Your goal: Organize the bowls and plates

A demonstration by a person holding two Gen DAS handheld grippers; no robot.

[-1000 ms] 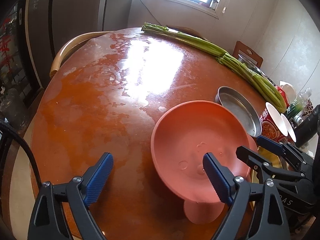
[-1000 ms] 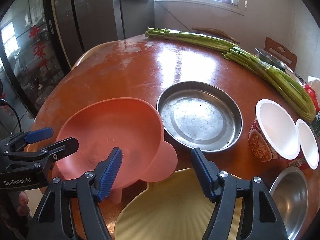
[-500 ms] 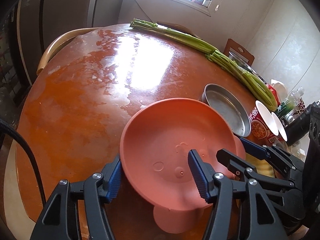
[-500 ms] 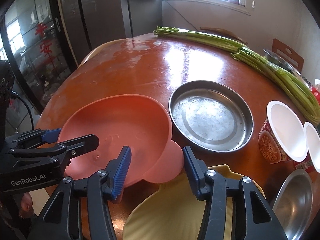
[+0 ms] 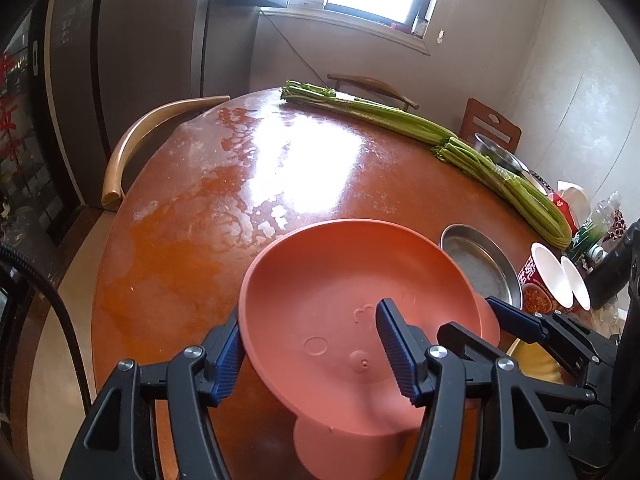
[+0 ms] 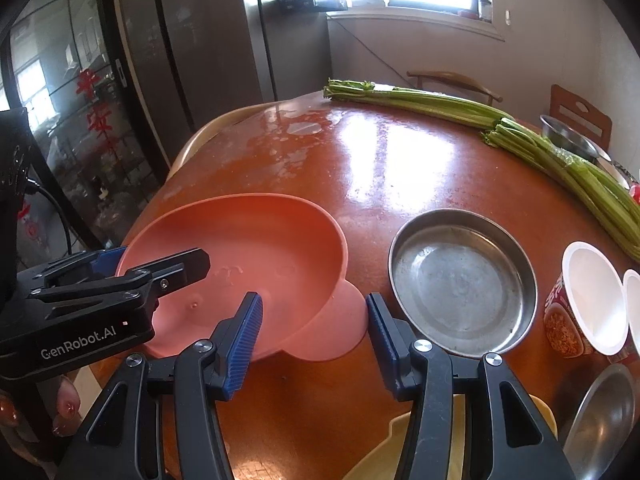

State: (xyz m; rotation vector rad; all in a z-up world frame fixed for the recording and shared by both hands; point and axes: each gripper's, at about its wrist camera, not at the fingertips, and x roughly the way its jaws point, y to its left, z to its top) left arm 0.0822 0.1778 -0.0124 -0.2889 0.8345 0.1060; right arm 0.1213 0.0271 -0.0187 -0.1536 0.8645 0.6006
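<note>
Pink bear-eared bowl (image 5: 360,320) is where our attention goes, since both tools have closed in on it over the last second. On the left, our left gripper (image 5: 312,354) was spread wide with only one pad over the bowl a second ago; now its blue pads straddle the bowl's near-left wall, one outside the rim at 9 o'clock and one inside the basin. The gap has narrowed a great deal, but we cannot tell whether the pads are actually pressing the wall yet. The bowl sits at the near edge of the round wooden table (image 5: 192,208), and from the right wrist view its rim looks tilted up on the left side, so a lift may have begun.

Moving right, our right gripper (image 6: 314,338) has drawn its fingers closer together and now frames the bowl's ear tab (image 6: 336,330) without touching it, jaws parted. Further right stand the steel plate (image 6: 464,284), at 3 o'clock from the bowl, and the instant noodle cups (image 6: 588,304). A cream shell-shaped dish (image 6: 400,448) lies below the right fingers.

We judge the bowl is about to be carried for stacking.
</note>
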